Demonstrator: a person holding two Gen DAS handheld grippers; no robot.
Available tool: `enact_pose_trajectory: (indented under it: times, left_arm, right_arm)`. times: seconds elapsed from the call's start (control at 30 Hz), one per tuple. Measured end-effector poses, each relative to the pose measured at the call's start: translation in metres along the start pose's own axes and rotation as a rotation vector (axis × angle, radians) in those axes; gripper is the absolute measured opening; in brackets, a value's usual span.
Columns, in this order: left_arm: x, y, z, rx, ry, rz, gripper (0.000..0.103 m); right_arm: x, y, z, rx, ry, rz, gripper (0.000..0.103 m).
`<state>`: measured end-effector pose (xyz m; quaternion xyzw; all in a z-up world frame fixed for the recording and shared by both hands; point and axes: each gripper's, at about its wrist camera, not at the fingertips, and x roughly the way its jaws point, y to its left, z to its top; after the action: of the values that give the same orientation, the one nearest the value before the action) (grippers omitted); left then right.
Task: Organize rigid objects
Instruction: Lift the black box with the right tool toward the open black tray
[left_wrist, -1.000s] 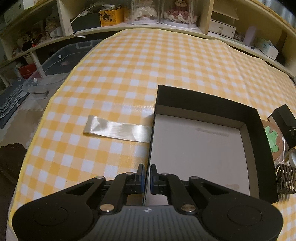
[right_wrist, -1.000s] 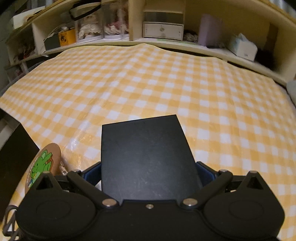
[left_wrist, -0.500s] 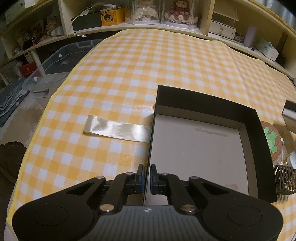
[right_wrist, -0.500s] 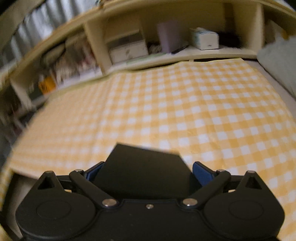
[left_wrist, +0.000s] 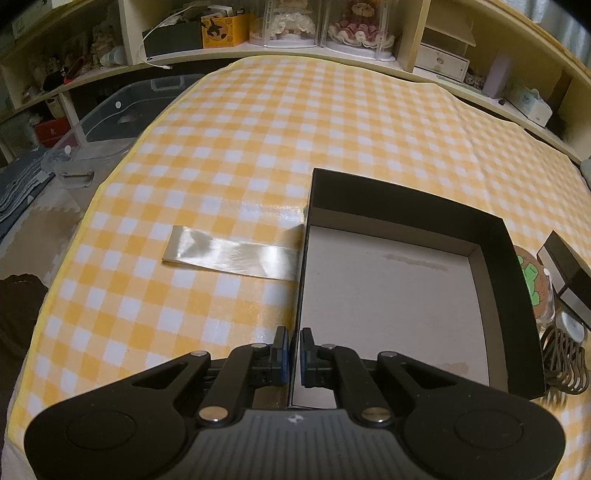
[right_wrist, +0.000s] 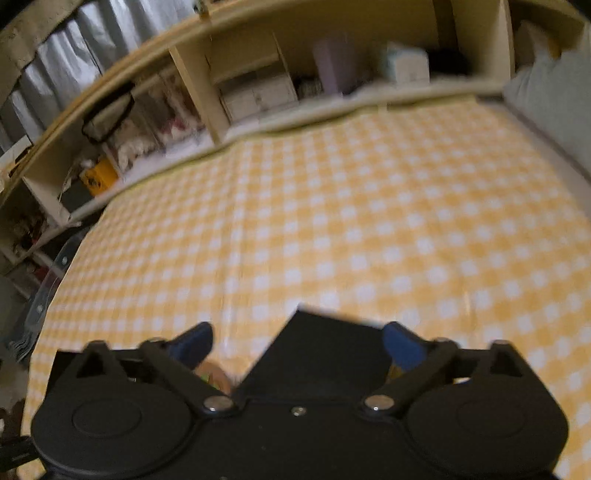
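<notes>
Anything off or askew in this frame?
Yes: the small black box sits crooked in the right gripper, touching only one finger, so the grip looks doubtful. The left gripper pinches the tray wall squarely.

Checked table (left_wrist: 332, 122): box (left_wrist: 498, 258), probably tape (left_wrist: 229, 253)

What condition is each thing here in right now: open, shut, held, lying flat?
Large black box: open, nothing inside, resting on the checkered tablecloth.
Left claw: shut on the box's left wall.
Small black box: tilted, between the right claw's fingers; only the right pad seems to touch.
Right claw: spread wide; grip unclear through blur.
Silvery ribbon: lying flat.
Cork coaster: flat, partly hidden.
</notes>
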<state>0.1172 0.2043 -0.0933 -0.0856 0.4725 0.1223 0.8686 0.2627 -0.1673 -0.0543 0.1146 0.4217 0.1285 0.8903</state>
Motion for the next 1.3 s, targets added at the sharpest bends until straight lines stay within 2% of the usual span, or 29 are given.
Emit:
enact_pose_trajectory:
  times: [0.17,0.3,0.4,0.57,0.73,0.93,1.07,1.3]
  left_arm:
    - [-0.001,-0.002,-0.001,0.01,0.001,0.005,0.006]
    - [0.0,-0.004,0.0,0.02,0.003,0.01,0.006]
    - [0.001,-0.004,0.0,0.02,0.005,0.009,0.006]
    - [0.001,-0.004,0.0,0.019,0.005,0.007,0.006]
    - [0.002,-0.005,0.001,0.017,0.006,0.004,0.006]
    - [0.003,-0.003,0.0,0.009,0.006,-0.003,0.006]
    - [0.003,-0.003,0.0,0.009,0.006,-0.002,0.006]
    - [0.003,-0.003,0.0,0.006,0.006,-0.005,0.006]
  right_arm:
    - [0.013,-0.008,-0.014,0.123,0.08,-0.086,0.103]
    - [0.023,-0.007,-0.014,0.192,0.084,-0.128,0.103]
    - [0.031,0.005,-0.009,0.16,0.083,-0.173,0.103]
    - [0.059,0.018,0.004,0.185,0.176,-0.294,0.103]
    - [0.072,0.027,0.006,0.107,0.218,-0.37,0.103]
    - [0.065,0.024,0.001,0.02,0.215,-0.273,0.101]
    - [0.048,0.022,-0.001,0.014,0.166,-0.264,0.1]
    - [0.008,0.059,0.008,-0.016,0.072,-0.162,0.1]
